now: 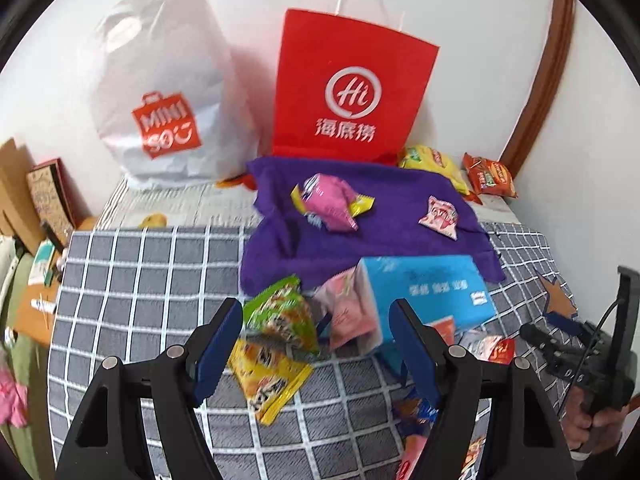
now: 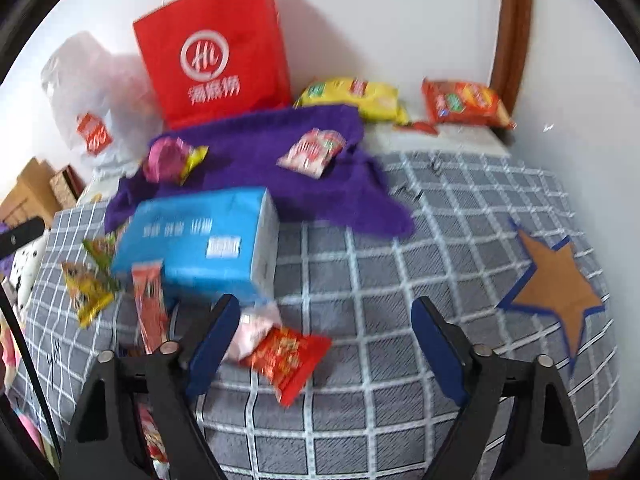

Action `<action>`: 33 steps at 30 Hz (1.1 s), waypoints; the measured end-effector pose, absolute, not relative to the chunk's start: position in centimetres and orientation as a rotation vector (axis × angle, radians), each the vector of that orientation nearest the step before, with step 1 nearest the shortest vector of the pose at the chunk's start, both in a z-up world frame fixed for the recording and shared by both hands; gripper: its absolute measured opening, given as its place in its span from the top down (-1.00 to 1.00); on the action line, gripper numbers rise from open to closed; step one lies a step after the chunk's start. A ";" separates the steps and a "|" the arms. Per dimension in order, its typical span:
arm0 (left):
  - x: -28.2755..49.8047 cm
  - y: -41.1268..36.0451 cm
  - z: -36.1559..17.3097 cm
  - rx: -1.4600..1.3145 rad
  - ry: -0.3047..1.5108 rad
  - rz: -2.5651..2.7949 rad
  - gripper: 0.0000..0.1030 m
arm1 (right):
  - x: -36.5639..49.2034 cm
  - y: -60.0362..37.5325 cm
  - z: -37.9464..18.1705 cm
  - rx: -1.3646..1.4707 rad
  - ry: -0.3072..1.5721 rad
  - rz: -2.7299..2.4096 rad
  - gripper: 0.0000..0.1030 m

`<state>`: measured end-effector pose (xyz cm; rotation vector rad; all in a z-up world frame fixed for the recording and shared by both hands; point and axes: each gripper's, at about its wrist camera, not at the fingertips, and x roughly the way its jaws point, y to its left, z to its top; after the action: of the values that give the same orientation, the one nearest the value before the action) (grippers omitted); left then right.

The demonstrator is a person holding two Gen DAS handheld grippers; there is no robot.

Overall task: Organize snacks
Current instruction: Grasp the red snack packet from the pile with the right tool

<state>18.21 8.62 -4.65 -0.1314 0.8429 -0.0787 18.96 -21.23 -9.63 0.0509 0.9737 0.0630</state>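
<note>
Snack packets lie on a grey checked bed cover (image 1: 152, 280). A blue box (image 1: 432, 292) lies on its side with packets spilling from it: a green packet (image 1: 280, 312), a yellow packet (image 1: 268, 380) and a pink packet (image 1: 348, 312). My left gripper (image 1: 316, 344) is open above these. My right gripper (image 2: 324, 344) is open just over a red packet (image 2: 288, 356), with the blue box (image 2: 200, 240) beyond. A purple cloth (image 1: 380, 216) holds a pink-yellow packet (image 1: 332, 204) and a small pink-white packet (image 1: 440, 216).
A red paper bag (image 1: 348, 88) and a white plastic bag (image 1: 164, 96) stand against the wall. A yellow bag (image 2: 356, 96) and an orange-red bag (image 2: 464, 104) lie at the back right. A brown star patch (image 2: 556, 288) marks the cover. Cardboard boxes (image 1: 24, 196) stand at left.
</note>
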 end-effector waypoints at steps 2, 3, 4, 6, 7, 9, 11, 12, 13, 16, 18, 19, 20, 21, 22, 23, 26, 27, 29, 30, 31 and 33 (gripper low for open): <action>17.8 9.0 -5.2 -0.137 0.853 -0.064 -0.44 | 18.7 -20.7 -10.8 0.054 1.003 0.097 -0.57; 17.7 9.1 -5.3 -0.140 0.855 -0.061 -0.44 | 18.6 -20.5 -11.2 0.052 1.012 0.104 -0.56; 17.5 9.3 -5.6 -0.146 0.860 -0.058 -0.44 | 18.5 -20.4 -11.8 0.049 1.023 0.104 -0.56; 17.3 9.6 -5.9 -0.149 0.866 -0.052 -0.44 | 18.4 -20.4 -12.5 0.054 1.035 0.113 -0.52; 17.2 9.7 -6.1 -0.149 0.868 -0.047 -0.44 | 18.3 -20.4 -13.0 0.059 1.043 0.117 -0.51; 17.0 10.2 -6.5 -0.154 0.874 -0.036 -0.44 | 18.4 -20.5 -13.7 0.057 1.058 0.118 -0.51; 16.8 10.6 -6.8 -0.162 0.879 -0.030 -0.44 | 18.5 -20.4 -14.5 0.056 1.077 0.124 -0.46; 16.7 10.8 -7.0 -0.165 0.882 -0.024 -0.44 | 18.6 -20.4 -14.7 0.065 1.078 0.133 -0.46; 16.7 11.0 -7.2 -0.167 0.886 -0.017 -0.44 | 18.6 -20.4 -14.8 0.084 1.076 0.148 -0.46; 16.5 11.6 -7.7 -0.169 0.895 -0.003 -0.44 | 19.0 -20.0 -15.4 0.107 1.086 0.165 -0.42; 16.4 11.9 -8.1 -0.166 0.901 0.007 -0.44 | 19.2 -19.7 -15.7 0.121 1.089 0.190 -0.22; 16.3 12.2 -8.4 -0.166 0.906 0.013 -0.44 | 19.0 -19.5 -15.6 0.116 1.077 0.200 -0.13; 16.2 12.4 -8.6 -0.167 0.909 0.016 -0.44 | 18.9 -19.3 -15.5 0.106 1.069 0.203 -0.12; 16.1 12.6 -8.9 -0.169 0.916 0.020 -0.44 | 18.8 -19.3 -15.4 0.100 1.065 0.207 -0.10; 16.1 12.9 -9.3 -0.171 0.923 0.026 -0.44 | 18.7 -19.4 -15.4 0.101 1.066 0.209 -0.09; 16.1 13.0 -9.5 -0.173 0.926 0.029 -0.44 | 18.6 -19.6 -15.4 0.103 1.066 0.205 -0.09; 16.1 13.5 -10.4 -0.186 0.942 0.031 -0.44 | 18.0 -21.0 -15.1 0.117 1.057 0.164 -0.09; 16.2 13.5 -10.6 -0.187 0.948 0.029 -0.44 | 17.9 -21.4 -14.9 0.123 1.053 0.153 -0.09; 16.4 13.4 -11.2 -0.189 0.955 0.027 -0.44 | 17.5 -22.7 -14.7 0.143 1.044 0.115 -0.09; 16.7 13.4 -11.5 -0.198 0.958 0.021 -0.44 | 17.4 -23.0 -14.7 0.149 1.043 0.106 -0.09; 16.9 13.3 -11.7 -0.206 0.963 0.016 -0.44 | 17.2 -23.5 -14.7 0.156 1.042 0.098 -0.09; 17.5 13.1 -12.4 -0.221 0.974 0.006 -0.44 | 17.2 -24.0 -14.8 0.157 1.044 0.090 -0.09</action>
<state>17.53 13.12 -12.39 -0.2215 0.9743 0.0057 17.17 -23.96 -14.79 0.1566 1.0443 0.0897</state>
